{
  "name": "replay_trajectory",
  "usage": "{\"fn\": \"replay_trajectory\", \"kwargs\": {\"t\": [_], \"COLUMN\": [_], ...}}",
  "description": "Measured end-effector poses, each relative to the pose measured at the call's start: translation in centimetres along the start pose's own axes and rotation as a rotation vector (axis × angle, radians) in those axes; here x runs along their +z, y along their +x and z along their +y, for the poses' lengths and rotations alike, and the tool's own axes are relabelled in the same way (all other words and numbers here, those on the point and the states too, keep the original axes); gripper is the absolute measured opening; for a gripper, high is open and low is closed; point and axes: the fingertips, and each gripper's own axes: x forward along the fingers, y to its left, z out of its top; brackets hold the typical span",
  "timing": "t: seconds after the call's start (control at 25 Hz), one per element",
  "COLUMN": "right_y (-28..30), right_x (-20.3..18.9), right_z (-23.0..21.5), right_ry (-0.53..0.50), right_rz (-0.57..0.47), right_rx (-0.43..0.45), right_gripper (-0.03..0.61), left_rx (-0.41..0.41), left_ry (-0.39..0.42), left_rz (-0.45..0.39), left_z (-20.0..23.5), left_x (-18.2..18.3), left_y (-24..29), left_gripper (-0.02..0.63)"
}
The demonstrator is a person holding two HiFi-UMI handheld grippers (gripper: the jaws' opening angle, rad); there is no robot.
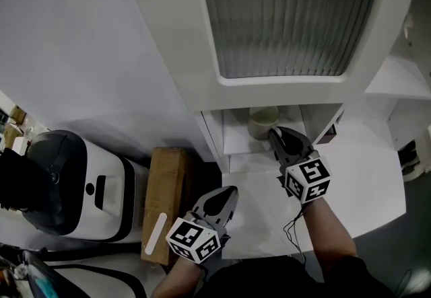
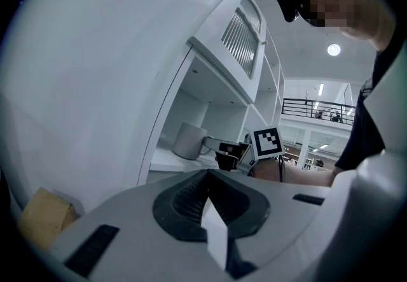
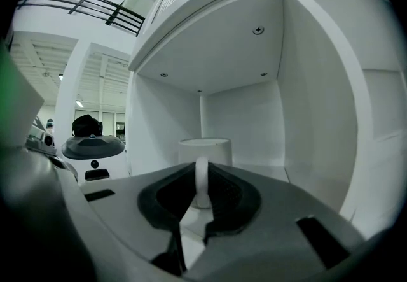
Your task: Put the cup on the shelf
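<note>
Right gripper view: clamped on the thin handle (image 3: 201, 176) of the cup (image 3: 205, 147), both jaws of the right gripper (image 3: 202, 191) pressed against that white loop, nothing else between them. Upright inside the low opening of the shelf (image 3: 245, 125), toward its back wall. Hard to tell whether resting on the shelf floor or hanging just above it. In the left gripper view, jaws together on nothing; left gripper (image 2: 206, 204) held outside the opening, well apart from the cup.

Judging from here, most likely to go wrong at release:

- **Letting go too high.** If not yet seated, drops onto the shelf floor, then rocks or tips, perhaps toward the front edge.
- **Pulling back too soon.** With jaws only half parted, catches the loop and drags the cup forward, maybe off the shelf.
- **Swinging in the grip.** Held by the handle alone, off to one side of the weight, so free to pivot in the pinch and land tilted.
- **Lifting on the way out.** Little room under the cabinet (image 3: 216, 51), so easy to bump it and jolt the cup.

Safest to settle flat first, then part the jaws fully, then back straight out.
</note>
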Motion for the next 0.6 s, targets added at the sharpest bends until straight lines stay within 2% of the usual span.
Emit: {"fn": "replay_trajectory", "kwargs": {"t": [0.28, 0.4, 0.6], "right_y": [0.0, -0.4, -2.2], "right_x": [-0.3, -0.7, -1.0], "right_z": [0.2, 0.0, -0.2], "right_ry": [-0.007, 0.0, 0.013], "right_rz": [0.0, 0.012, 0.005], "right_rx": [0.031, 0.037, 0.055], "right_gripper": [0.032, 0.074, 0.078], "left_rx": [0.029, 0.048, 0.07], "left_ry": [0.005, 0.001, 0.003], "left_rz": [-0.005, -0.011, -0.02], "left_z": [-0.9, -1.4, -2.8], "left_x": [-0.1, -0.3, -0.6], "left_y": [-0.2, -0.4, -0.4], "left_gripper": [0.005, 0.005, 0.005]}}
